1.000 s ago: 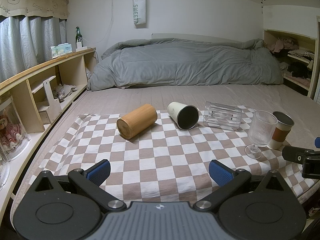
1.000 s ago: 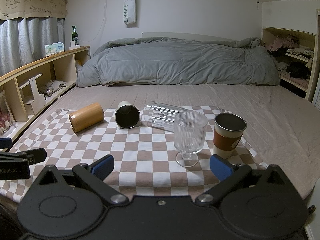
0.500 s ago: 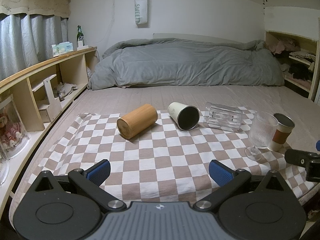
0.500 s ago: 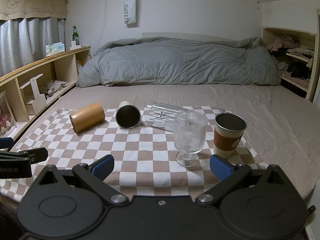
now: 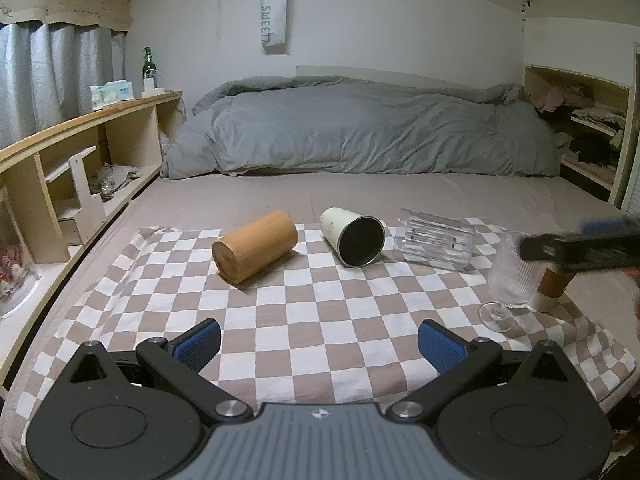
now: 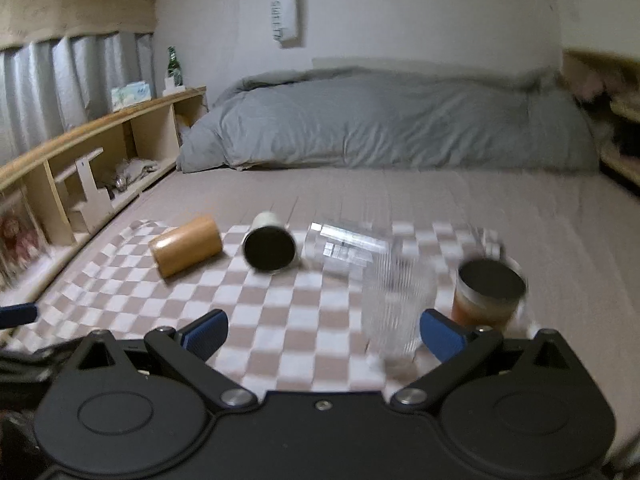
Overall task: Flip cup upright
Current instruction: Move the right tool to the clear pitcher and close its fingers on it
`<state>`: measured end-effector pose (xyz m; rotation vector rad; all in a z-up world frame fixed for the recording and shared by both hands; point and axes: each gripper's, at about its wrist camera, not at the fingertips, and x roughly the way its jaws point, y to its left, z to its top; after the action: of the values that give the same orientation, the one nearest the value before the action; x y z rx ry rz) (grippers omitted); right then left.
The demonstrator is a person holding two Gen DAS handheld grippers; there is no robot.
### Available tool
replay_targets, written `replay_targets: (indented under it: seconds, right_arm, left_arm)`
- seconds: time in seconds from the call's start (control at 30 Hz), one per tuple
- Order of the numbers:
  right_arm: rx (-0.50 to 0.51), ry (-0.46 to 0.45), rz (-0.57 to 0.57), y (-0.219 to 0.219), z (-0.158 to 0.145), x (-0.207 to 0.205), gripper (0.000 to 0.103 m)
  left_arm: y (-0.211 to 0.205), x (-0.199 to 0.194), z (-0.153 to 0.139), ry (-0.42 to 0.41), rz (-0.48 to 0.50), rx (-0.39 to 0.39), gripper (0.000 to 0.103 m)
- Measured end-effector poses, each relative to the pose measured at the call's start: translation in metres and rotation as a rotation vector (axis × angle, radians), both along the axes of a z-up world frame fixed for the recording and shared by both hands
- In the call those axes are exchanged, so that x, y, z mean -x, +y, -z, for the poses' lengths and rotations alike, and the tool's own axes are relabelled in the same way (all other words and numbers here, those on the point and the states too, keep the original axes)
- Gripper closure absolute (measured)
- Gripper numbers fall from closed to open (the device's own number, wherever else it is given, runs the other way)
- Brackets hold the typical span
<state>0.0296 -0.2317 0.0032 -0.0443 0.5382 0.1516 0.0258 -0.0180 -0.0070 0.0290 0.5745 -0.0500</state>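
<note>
Cloth (image 5: 320, 320) is lying flat on the bed (image 5: 400, 196), giving the cups a marked work area on soft bedding. Three cups are lying on their sides in a row across its far half: bamboo cup (image 5: 255, 251) at left, white cup (image 5: 353, 236) w/ dark mouth facing the cameras in the middle, clear ribbed cup (image 5: 435, 243) to its right. Which one is next to flip: can't tell.

Goblet (image 5: 510, 276) and brown-sleeved cup (image 6: 488, 294) are standing upright near the cloth's right edge, so prob. done or not part of the job.

Left tongs (image 5: 318, 342) are hanging spread wide and empty over the near cloth, well short of the row. Right tongs (image 6: 324, 334) are also gaping, nothing between the pads; goblet is sitting just ahead, near the right pad (image 6: 442, 338), contact not evident.

Hard to read: right wrist view is motion-blurred, esp. goblet and clear cup edges. In left view, a dark blurred bar, prob. the right tool, is crossing over the goblet rim and hiding most of the sleeved cup. Bamboo cup's open end is facing away, not visible.
</note>
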Motion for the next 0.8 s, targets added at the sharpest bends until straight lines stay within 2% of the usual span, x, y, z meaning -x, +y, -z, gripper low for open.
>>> replay_targets:
  seconds: [0.33,0.4,0.53,0.7,0.8]
  right_arm:
    - [0.487,0.057,-0.221,0.038,0.001,-0.123,0.001]
    - [0.557,0.061,-0.256,0.044,0.001,-0.145,0.001]
    - [0.666,0.166,-0.334,0.059,0.015,-0.187,0.001]
    - [0.843,0.354,-0.422,0.079,0.056,-0.238,0.005]
    - [0.934,0.445,-0.438,0.084,0.077,-0.262,0.007]
  left_arm:
    - [0.025,-0.025,0.006,0.034,-0.028,0.064,0.000]
    - [0.031,-0.032,0.008,0.046,-0.035,0.081,0.000]
    - [0.037,-0.041,0.010,0.057,-0.029,0.095,0.000]
    - [0.044,-0.051,0.013,0.067,-0.021,0.121,0.000]
    - [0.049,-0.053,0.014,0.073,-0.021,0.139,0.000]
